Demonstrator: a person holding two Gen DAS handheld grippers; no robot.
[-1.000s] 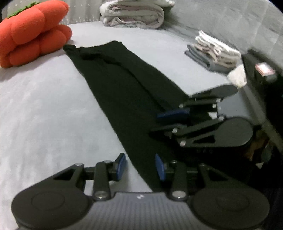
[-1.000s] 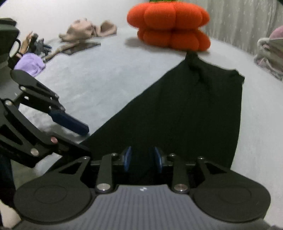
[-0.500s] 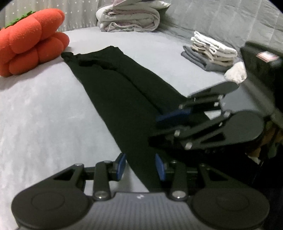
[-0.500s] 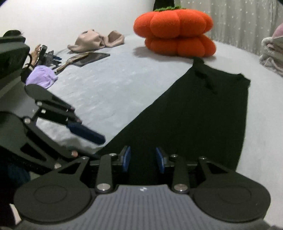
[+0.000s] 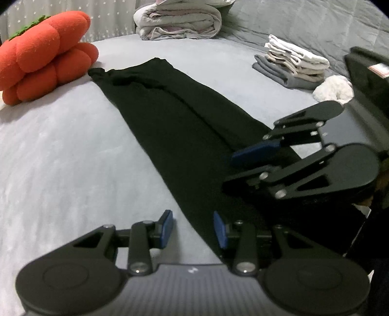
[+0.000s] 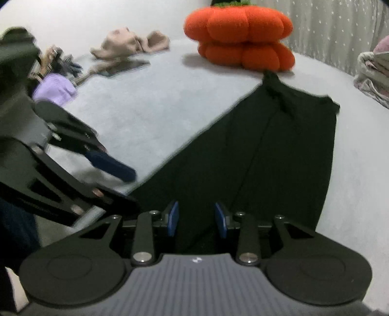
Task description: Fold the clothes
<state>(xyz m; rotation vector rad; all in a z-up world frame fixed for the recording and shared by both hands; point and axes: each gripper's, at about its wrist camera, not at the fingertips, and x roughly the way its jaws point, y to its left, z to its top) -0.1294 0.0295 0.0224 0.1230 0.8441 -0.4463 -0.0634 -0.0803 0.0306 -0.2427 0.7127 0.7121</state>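
Observation:
A long black garment (image 5: 170,121) lies flat on the grey bed, stretching from the near edge toward an orange pumpkin cushion (image 5: 41,53). My left gripper (image 5: 193,228) is open just over the garment's near left edge, with cloth showing between its blue pads. Over the near end of the same garment (image 6: 279,150), my right gripper (image 6: 196,218) is open with black cloth in the gap. Each gripper appears in the other's view: the right one (image 5: 255,155) at the right, the left one's finger (image 6: 111,165) at the left.
A rolled grey blanket (image 5: 180,21) lies at the back. A stack of folded clothes (image 5: 291,65) and a white fluffy item (image 5: 333,88) sit at the right. Beige clothing (image 6: 131,42) and a purple item (image 6: 54,88) lie far left, near the pumpkin cushion (image 6: 239,41).
Both views have shifted slightly and the right gripper's pads stand a little wider apart than a second ago. The garment has not moved.

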